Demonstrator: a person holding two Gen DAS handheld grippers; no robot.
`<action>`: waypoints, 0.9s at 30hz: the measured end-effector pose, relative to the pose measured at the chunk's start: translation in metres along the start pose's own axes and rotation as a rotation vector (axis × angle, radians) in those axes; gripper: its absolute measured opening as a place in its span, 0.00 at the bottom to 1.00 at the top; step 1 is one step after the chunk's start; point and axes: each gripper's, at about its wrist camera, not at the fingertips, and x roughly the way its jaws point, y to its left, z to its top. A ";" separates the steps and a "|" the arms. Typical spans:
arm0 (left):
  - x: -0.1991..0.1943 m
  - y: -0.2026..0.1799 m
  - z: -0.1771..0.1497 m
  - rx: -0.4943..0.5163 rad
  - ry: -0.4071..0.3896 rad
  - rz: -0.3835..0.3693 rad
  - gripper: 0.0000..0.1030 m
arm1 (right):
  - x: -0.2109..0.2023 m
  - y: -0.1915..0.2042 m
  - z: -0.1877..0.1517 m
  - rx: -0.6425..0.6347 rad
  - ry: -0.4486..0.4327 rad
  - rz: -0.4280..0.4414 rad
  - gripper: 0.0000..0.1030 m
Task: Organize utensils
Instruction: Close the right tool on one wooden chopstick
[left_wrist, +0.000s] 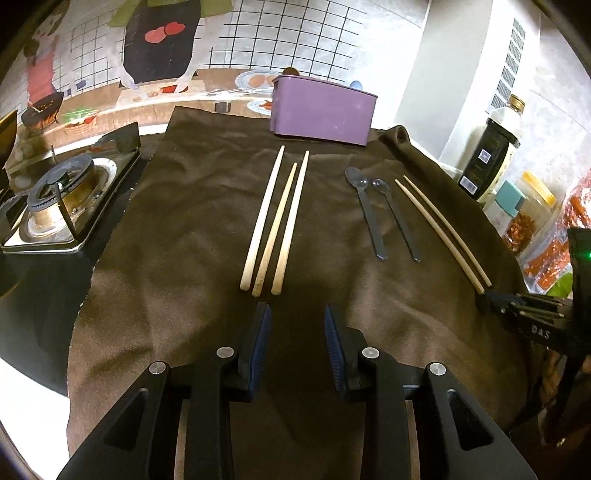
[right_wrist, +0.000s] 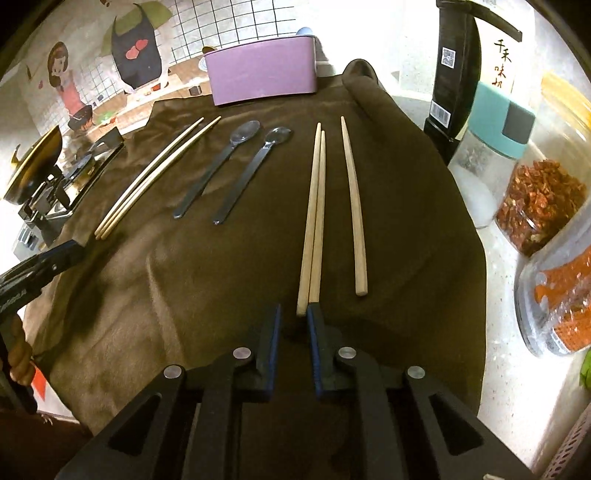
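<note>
Right tongs (right_wrist: 294, 314) nearly closed, empty; only left view shows stove (left_wrist: 62, 199).

Home kitchen counter. Single-burner steel gas stove (left_wrist: 55, 199) at left edge; wall sticker of cartoon cooks on tiled backdrop (left_wrist: 155, 48) behind. Dark tall sauce bottle with barcode label (right_wrist: 452, 70), teal-capped clear shaker (right_wrist: 487, 155), clear jar of dried red chilli pieces (right_wrist: 539, 203) crowd right side of pale speckled countertop (right_wrist: 498, 332).
</note>
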 end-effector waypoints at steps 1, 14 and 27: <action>0.000 0.000 0.000 0.002 0.000 -0.002 0.30 | 0.002 0.000 0.003 0.006 0.000 0.000 0.11; 0.018 -0.003 0.016 0.016 0.000 -0.026 0.30 | -0.004 0.011 0.014 -0.026 -0.030 -0.013 0.06; 0.047 0.007 0.027 -0.053 0.070 0.015 0.30 | 0.003 0.009 0.008 -0.021 -0.001 -0.017 0.06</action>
